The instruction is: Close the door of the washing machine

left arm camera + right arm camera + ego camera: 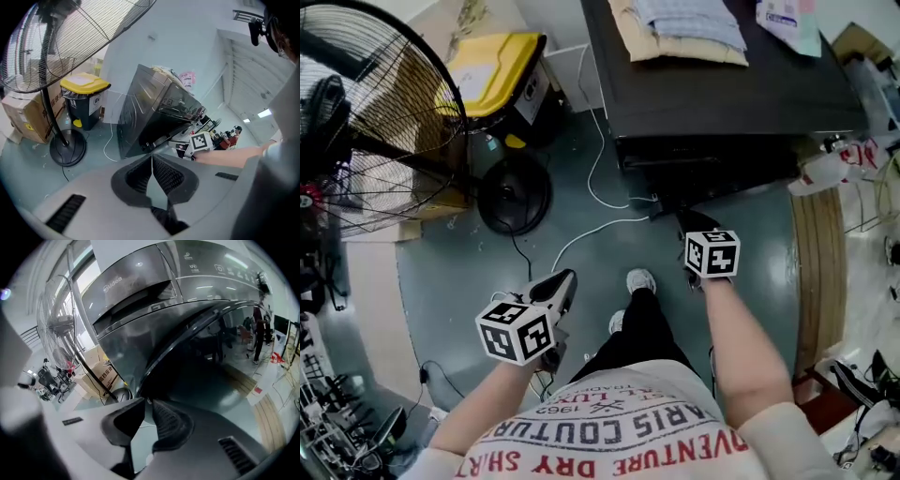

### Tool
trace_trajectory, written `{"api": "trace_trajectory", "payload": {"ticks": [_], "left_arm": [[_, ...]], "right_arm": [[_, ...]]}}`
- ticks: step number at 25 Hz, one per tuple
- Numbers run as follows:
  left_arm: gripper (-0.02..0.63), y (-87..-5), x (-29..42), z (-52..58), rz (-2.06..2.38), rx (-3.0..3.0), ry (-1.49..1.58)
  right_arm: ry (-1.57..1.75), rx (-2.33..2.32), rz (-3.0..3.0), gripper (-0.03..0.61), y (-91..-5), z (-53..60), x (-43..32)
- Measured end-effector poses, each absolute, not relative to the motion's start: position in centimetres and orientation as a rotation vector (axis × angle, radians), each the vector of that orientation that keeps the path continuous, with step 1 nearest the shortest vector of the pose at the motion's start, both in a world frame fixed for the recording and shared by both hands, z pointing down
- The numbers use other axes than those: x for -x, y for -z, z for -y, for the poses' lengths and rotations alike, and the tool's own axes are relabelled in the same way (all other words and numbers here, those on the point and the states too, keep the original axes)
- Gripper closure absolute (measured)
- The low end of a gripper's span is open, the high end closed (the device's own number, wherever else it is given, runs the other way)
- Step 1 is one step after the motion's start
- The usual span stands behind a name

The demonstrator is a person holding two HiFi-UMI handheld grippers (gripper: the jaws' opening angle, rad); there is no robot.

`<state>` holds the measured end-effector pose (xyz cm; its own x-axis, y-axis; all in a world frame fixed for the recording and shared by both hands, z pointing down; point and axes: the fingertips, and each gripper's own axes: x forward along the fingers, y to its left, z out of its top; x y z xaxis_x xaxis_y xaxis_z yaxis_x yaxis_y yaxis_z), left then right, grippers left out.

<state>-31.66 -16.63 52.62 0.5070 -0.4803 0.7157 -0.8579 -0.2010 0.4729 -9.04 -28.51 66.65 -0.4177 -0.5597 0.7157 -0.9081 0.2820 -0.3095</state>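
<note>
At far left stood a black wire-caged pedestal fan (375, 122), then a black bin with a yellow lid (492, 70). Nearer, the left gripper (151, 157) hung with its tips touching, empty. The dark grey washing machine (731, 94) sat far centre-right. Its round dark-glass door (206, 376) stood ajar, just beyond the right gripper (149, 401), whose tips were nearly together, gripping nothing.

I look down on a grey-green floor (759, 248); on it stand the dark washing machine (731, 103), a fan's round black base (514, 194), a yellow-lidded bin (499, 73) and a cardboard box (26, 115), with a white cable (591, 187) trailing across
</note>
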Motion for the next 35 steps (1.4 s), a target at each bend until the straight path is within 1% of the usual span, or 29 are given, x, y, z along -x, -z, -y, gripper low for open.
{"api": "trace_trajectory", "payload": {"ticks": [4, 14, 27, 35], "left_arm": [[0.580, -52.6, 31.4, 17.5, 1.123, -1.836, -0.511], [0.581, -53.2, 30.8, 18.0, 1.113, -1.819, -0.523], [0.581, -54.2, 31.0, 19.6, 1.100, -1.812, -0.544], [0.580, -53.7, 30.1, 20.4, 1.074, -1.834, -0.541]], "right_arm": [[-0.978, -1.329, 2.090, 0.535, -66.6, 29.3, 9.0], [-1.010, -1.355, 2.133, 0.555, -66.5, 30.8, 9.0], [-1.104, -1.520, 2.106, 0.557, -66.5, 32.2, 8.9], [-1.155, -1.386, 2.094, 0.557, -66.9, 32.1, 9.2]]}}
